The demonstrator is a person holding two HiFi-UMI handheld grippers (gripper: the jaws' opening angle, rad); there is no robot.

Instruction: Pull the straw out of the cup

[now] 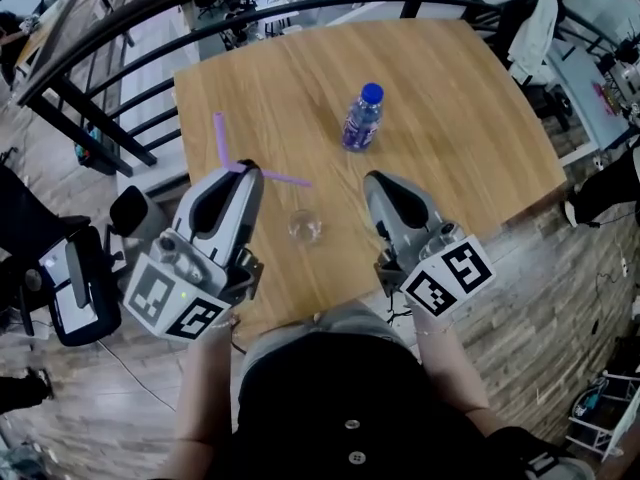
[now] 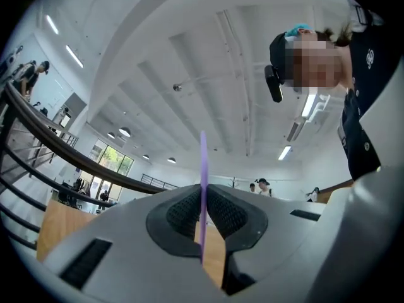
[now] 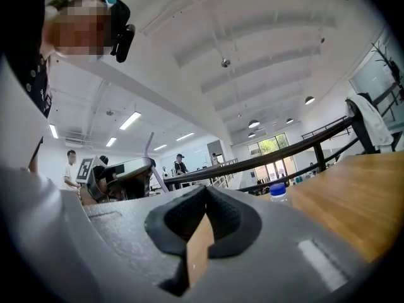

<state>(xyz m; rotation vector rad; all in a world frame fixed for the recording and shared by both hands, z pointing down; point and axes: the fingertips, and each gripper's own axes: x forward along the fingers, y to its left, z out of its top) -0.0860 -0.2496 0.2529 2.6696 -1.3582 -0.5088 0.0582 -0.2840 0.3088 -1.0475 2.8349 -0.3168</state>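
A purple bendy straw [image 1: 220,136] is out of the cup and held above the wooden table [image 1: 470,118], its short end [image 1: 288,179] sticking out to the right. My left gripper [image 1: 243,168] is shut on the straw at its bend. In the left gripper view the straw [image 2: 203,163] stands upright between the black pads [image 2: 183,213]. The small clear cup [image 1: 305,226] stands on the table between the two grippers, with nothing in it. To the right of the cup my right gripper [image 1: 378,180] is shut and holds nothing; its pads [image 3: 183,216] meet at the tips.
A water bottle with a blue cap [image 1: 362,116] stands upright behind the cup and shows in the right gripper view as well [image 3: 278,193]. A black railing [image 1: 120,28] curves round the table's far side. A chair with a white garment [image 1: 530,18] is at the far right.
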